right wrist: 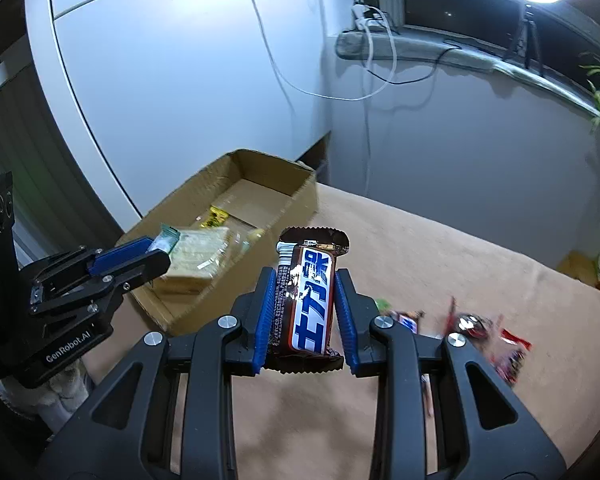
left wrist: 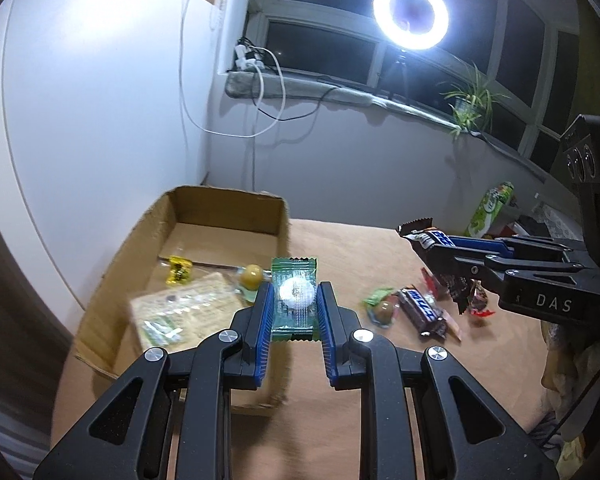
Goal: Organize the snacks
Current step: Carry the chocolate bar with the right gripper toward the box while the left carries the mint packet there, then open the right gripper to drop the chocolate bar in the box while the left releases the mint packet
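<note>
Left hand-held gripper point(left wrist: 294, 304) clamped on green candy packet point(left wrist: 294, 298), right hand-held gripper point(right wrist: 305, 306) clamped on chocolate bar point(right wrist: 306, 300). Cardboard box point(left wrist: 140, 240) ahead-left of both. Best carried clear over near wall, released low inside, beside cracker pack point(left wrist: 184, 312); loose sweets point(left wrist: 416, 306) left on surface point(left wrist: 340, 248).

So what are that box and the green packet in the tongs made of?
The box looks like plain brown cardboard, matte, with rough cut edges. The green packet seems to be glossy plastic film: it glares under the light and has zigzag crimped ends.
</note>
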Demonstrator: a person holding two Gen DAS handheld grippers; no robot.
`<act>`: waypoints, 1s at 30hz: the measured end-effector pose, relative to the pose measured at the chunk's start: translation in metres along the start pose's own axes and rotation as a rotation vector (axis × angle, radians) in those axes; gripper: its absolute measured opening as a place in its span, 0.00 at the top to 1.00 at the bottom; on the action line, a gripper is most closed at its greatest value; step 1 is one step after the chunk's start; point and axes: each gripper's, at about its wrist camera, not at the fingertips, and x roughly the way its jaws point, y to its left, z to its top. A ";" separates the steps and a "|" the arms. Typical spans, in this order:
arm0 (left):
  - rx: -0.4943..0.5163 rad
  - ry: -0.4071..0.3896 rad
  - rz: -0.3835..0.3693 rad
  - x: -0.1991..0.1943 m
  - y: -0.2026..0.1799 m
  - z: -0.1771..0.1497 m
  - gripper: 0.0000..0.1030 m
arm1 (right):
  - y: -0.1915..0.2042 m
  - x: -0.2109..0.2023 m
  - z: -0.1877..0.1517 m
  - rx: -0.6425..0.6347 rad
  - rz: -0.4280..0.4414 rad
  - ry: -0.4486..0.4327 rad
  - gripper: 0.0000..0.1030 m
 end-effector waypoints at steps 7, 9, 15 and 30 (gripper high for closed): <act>-0.024 -0.001 0.025 0.007 0.024 0.006 0.80 | 0.021 0.027 0.021 -0.029 0.028 0.013 0.70; -0.029 0.001 0.032 0.009 0.030 0.008 0.80 | 0.026 0.037 0.029 -0.040 0.033 0.019 0.70; -0.045 0.007 0.052 0.017 0.050 0.011 0.80 | 0.035 0.061 0.045 -0.053 0.063 0.037 0.70; -0.084 0.020 0.066 0.028 0.080 0.011 0.80 | 0.057 0.113 0.064 -0.090 0.079 0.093 0.70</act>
